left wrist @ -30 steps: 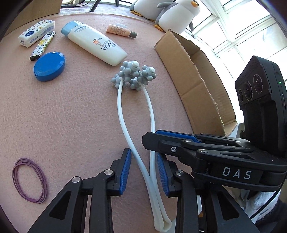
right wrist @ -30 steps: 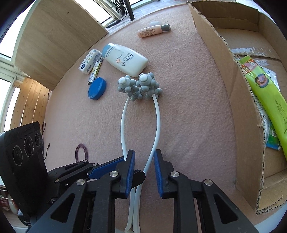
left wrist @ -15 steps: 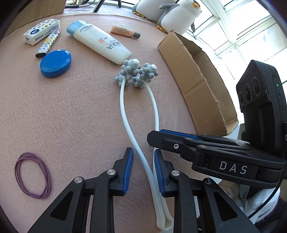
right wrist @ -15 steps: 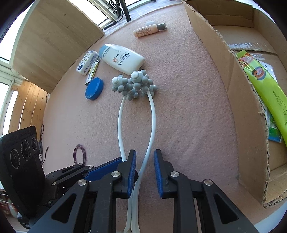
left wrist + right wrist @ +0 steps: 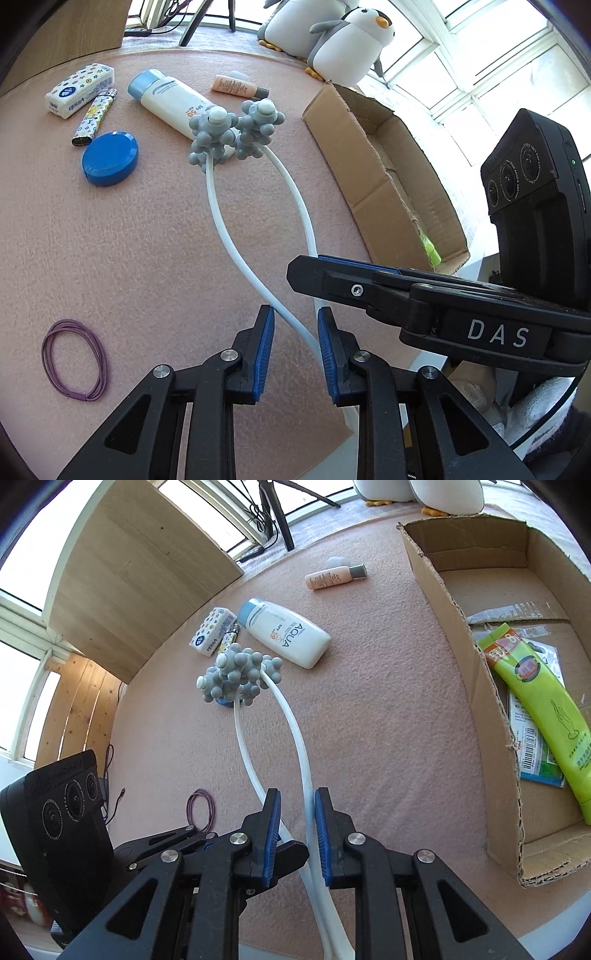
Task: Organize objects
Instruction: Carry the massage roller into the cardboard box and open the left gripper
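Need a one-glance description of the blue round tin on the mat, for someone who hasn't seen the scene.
Start at the pink mat, at the cluster of toiletries far from the cardboard box. Just in front of the patterned lighter lies the blue round tin. It is the only flat, solid-blue disc there; its neighbours are white, patterned or elongated.

A white massager [image 5: 255, 236] with grey knobbed heads lies on the pink mat [image 5: 129, 240], near a blue tin [image 5: 110, 158], purple bands [image 5: 75, 360] and a brown box [image 5: 476, 686].
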Available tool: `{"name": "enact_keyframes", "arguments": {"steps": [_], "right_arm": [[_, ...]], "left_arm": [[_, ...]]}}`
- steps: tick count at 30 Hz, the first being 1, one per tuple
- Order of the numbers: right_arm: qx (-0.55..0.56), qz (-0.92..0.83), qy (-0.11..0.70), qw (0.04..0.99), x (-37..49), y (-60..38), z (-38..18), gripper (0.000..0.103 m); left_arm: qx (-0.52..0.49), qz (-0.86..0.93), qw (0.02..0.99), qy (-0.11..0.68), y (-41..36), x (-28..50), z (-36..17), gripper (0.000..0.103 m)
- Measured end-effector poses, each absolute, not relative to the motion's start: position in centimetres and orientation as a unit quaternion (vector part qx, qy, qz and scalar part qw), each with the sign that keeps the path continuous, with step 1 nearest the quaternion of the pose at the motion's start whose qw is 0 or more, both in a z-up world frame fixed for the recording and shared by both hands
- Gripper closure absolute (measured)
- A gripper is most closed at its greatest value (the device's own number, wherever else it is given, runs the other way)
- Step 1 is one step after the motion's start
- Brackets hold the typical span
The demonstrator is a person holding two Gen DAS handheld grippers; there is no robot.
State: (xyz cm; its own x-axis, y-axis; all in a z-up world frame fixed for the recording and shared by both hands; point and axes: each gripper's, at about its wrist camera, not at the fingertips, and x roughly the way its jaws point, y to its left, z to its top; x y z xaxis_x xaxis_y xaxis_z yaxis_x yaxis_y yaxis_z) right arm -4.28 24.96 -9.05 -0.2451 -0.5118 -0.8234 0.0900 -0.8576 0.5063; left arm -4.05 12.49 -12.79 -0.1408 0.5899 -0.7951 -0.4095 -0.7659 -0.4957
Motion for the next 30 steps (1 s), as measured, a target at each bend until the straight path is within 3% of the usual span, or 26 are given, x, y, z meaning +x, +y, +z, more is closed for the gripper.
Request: {"name": "enact_keyframes", "arguments": {"steps": [14, 30], "right_arm": [[0.525, -0.806, -0.215, 0.168, -5.5, 31.2, -3.7, 0.086], [0.489, -0.834, -0.228, 0.117, -8.8, 40.7, -1.4, 0.085]], "left_arm": [[-0.515, 0.768, 0.373, -0.074, 19.6, -7.3, -7.2, 0.078], [-0.491, 0.765, 0.411, -0.065, 31.6, -10.3, -4.9, 0.075]]}}
